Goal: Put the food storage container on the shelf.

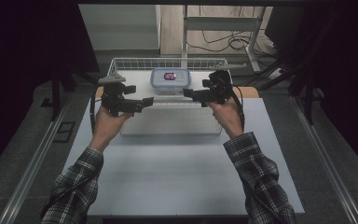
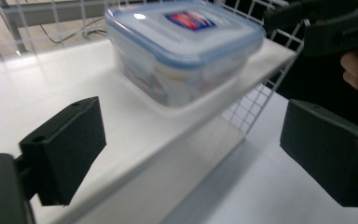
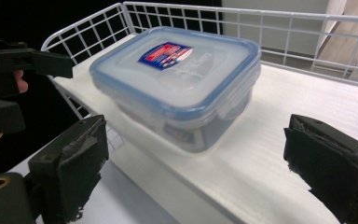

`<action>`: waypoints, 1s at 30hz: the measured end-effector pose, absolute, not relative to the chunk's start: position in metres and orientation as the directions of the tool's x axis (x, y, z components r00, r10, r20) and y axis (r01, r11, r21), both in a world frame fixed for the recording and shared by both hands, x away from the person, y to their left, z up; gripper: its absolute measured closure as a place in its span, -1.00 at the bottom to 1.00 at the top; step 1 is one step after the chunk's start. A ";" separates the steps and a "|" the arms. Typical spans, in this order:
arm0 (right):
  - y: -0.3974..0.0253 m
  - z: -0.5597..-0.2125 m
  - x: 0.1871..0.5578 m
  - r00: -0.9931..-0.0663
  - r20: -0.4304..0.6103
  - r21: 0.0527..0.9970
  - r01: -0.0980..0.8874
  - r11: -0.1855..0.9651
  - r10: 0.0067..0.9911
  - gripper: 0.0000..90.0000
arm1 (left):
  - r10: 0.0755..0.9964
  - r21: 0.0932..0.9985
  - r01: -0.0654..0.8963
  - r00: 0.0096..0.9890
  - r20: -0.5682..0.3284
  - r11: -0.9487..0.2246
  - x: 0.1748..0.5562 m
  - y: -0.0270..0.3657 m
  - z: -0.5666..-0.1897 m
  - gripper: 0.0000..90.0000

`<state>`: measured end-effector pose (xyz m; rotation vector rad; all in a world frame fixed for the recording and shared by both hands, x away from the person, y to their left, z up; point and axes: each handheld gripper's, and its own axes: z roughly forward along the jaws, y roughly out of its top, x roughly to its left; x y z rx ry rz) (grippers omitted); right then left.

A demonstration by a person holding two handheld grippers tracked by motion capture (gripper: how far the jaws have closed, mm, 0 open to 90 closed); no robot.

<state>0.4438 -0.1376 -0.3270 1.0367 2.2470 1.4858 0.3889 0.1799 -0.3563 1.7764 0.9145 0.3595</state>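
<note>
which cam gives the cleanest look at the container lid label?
Right gripper view: the label sits sharp and near on the blue-rimmed lid. Left gripper view shows it blurred, near the top edge. High view shows a tiny red-blue patch.

table (image 1: 177,177): pale, flat | on it: white wire basket (image 1: 168,63) at far edge, raised white shelf inside
</note>
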 end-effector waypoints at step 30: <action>-0.135 -0.365 0.381 -0.791 0.035 0.873 0.322 0.367 0.610 -0.93 | 0.705 0.912 0.339 0.704 -0.082 -0.232 0.321 0.158 -0.409 -0.96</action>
